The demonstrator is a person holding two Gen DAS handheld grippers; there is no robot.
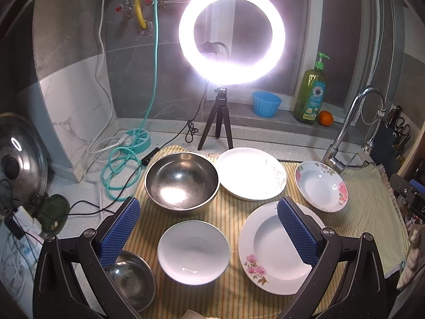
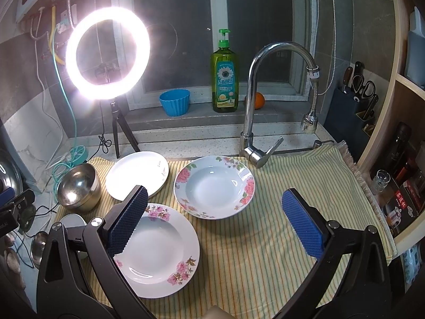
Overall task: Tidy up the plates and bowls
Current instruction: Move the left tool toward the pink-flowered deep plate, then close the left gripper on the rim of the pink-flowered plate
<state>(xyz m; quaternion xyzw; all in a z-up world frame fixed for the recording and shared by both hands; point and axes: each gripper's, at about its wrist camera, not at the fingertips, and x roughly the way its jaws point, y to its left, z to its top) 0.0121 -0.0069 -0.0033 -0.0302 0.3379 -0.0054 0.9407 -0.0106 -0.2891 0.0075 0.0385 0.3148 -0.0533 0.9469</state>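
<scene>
Left gripper (image 1: 209, 228), right gripper (image 2: 213, 220): fingers wide apart, holding nothing. Ring light (image 1: 231, 35), faucet (image 2: 268, 101) stand behind plates on striped cloth (image 2: 292, 175).

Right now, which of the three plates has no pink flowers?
The white plate at the back, beside the large steel bowl. It carries only a faint twig motif; the two deep plates have pink blossoms on their rims.

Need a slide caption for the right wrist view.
Open right gripper hovers over striped cloth between two floral plates, faucet behind.
</scene>
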